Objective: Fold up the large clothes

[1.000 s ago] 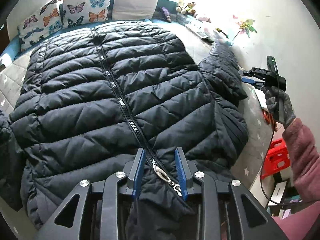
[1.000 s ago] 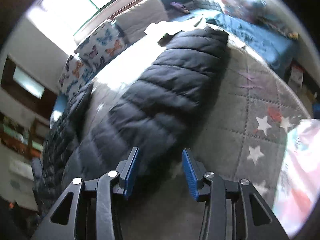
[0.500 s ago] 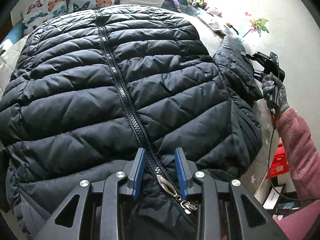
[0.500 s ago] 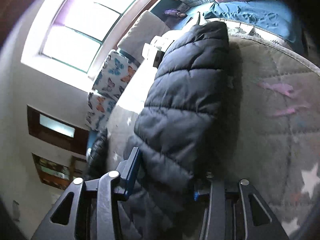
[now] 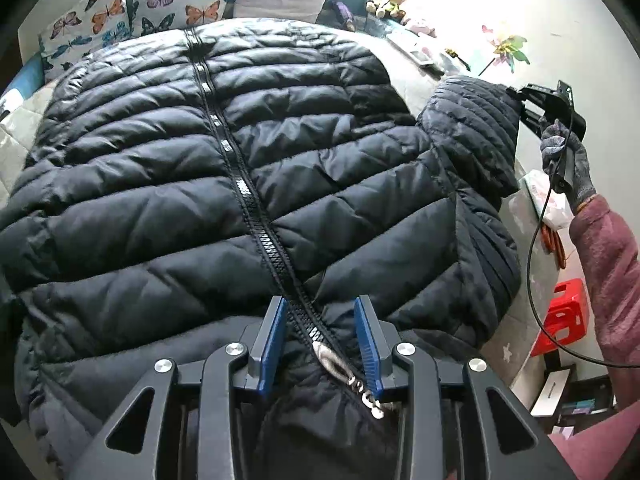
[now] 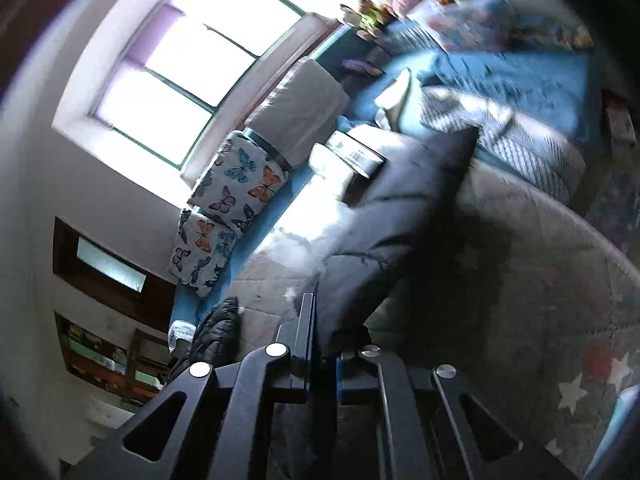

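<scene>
Jacket (image 5: 248,184), one; butterfly cushions (image 5: 120,20), two; grippers, two.

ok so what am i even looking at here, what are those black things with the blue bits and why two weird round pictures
No robot here: a person holds a hand-held gripper in each hand, and each carries a fisheye camera looking out along its two blue-padded jaws, hence two round pictures.

The left gripper looks down on a black puffer jacket spread on a quilted star-patterned bed cover. Its jaws stand on either side of the collar end of the zip, by the zipper pull.

On that picture's right edge a gloved hand holds the right gripper at the jacket's sleeve. The right camera's own blurred picture shows its jaws, which have just been closing, shut on that sleeve, raised off the cover.

Behind are butterfly cushions.
</scene>
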A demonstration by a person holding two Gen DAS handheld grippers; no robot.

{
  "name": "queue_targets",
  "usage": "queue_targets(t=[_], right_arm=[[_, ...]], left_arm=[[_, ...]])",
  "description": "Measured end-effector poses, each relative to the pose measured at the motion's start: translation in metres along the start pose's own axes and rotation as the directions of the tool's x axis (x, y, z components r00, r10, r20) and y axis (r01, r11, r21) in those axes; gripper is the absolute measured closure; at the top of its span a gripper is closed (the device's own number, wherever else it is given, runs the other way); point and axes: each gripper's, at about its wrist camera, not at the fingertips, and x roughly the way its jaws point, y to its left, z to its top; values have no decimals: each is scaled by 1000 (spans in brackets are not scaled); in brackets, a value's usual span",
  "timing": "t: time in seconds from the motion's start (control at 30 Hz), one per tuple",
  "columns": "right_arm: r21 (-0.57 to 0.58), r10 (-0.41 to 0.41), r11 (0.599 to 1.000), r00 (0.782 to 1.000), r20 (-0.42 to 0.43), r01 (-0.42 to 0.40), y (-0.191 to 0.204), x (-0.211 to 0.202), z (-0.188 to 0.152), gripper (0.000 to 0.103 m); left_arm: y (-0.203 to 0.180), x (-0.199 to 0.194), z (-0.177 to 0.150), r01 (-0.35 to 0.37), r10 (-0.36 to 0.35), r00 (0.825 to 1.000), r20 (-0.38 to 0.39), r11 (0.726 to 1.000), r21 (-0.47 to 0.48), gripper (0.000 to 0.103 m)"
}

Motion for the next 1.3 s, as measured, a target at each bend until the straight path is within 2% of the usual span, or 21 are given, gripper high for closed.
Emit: queue_targets(t=[0.13,0.27,0.37,0.43,0.47,0.63,0.7,0.77,0.87,0.97,1.03,1.1,1.13,1.3], right_arm=[[-199,-9,980,999,35,15,71,-27,-8,94],[-376,22,927,999,47,-3,145,-46,-30,94],[-519,54,854,998,35,-28,208,-54,-63,94],[-602,94,795,996,-5,-78,249,-58,-96,94],[-618,103,780,994,-23,-95,258,-54,-104,94],[-754,86,630,982,-170,-186,323,-34,-194,94],[-791,46,571,971,-235,-218,336,-19,-237,94],[-813,-3,529,958,-287,-242,343,-3,-271,94],[-845,-140,458,916,-376,-277,333,35,-337,93],[-870,-247,393,878,-411,-296,316,54,-383,89],[-885,-297,356,862,-412,-300,310,60,-398,89],[-896,-305,329,864,-400,-299,310,56,-401,89],[-892,-300,324,860,-412,-314,310,50,-397,85],[-841,-222,356,838,-499,-406,311,12,-369,63]], left_arm=[[13,-29,-6,-15,16,998,67,1000,-18,64],[39,-55,-16,-12,24,991,130,996,-92,63],[58,-73,-27,-2,26,985,169,990,-140,63],[69,-83,-35,-1,31,982,187,987,-159,63],[74,-88,-40,1,32,980,196,986,-168,63],[97,-105,-67,19,29,975,222,978,-209,63],[106,-109,-81,34,21,973,231,972,-234,63],[112,-109,-92,59,3,971,238,966,-252,63],[115,-110,-105,80,-13,968,250,962,-262,63],[114,-115,-111,94,-22,964,266,961,-261,63],[112,-115,-113,99,-26,963,267,960,-263,62],[112,-116,-113,103,-29,963,267,959,-265,62],[111,-117,-113,105,-31,962,270,958,-266,62],[112,-129,-110,98,-13,956,294,956,-277,62]])
